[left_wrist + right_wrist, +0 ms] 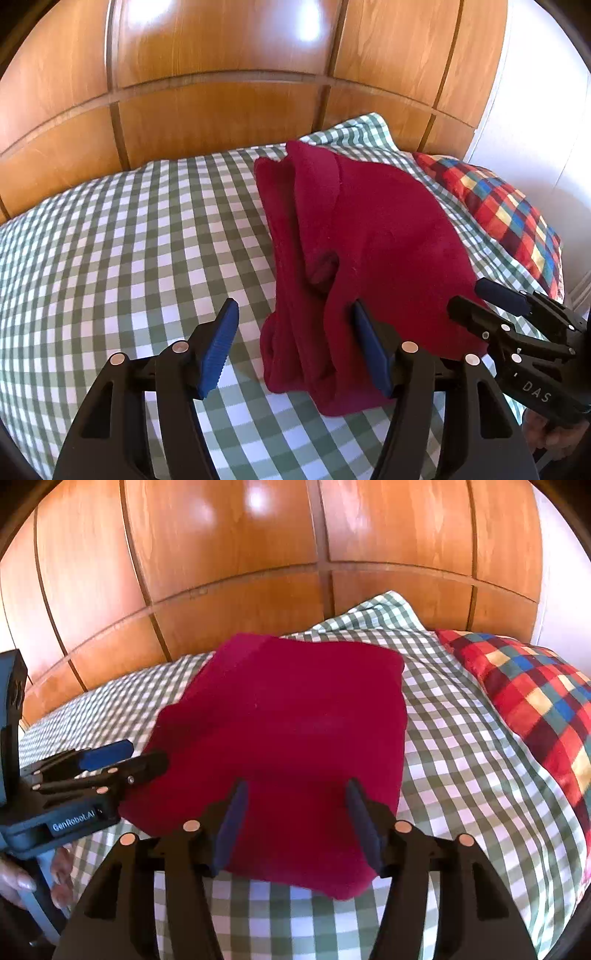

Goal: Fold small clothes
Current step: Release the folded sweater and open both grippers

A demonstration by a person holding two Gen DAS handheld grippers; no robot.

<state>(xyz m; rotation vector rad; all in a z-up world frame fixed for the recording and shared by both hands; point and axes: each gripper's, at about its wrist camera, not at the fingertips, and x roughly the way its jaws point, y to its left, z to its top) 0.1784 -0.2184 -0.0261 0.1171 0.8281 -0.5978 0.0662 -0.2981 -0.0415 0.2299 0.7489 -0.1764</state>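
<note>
Folded red garment on checked bedspread, left gripper and right gripper fingers spread wide — empty, garment's layers hard to make out

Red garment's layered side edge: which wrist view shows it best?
Left wrist view: the red garment shows stacked folds along its left edge. The right wrist view shows mainly its flat top, the layers hardly visible.

The red garment hides its own folded-under layers and the checked sheet beneath; the patchwork pillow beside it is cut off by the frame's edge.
</note>
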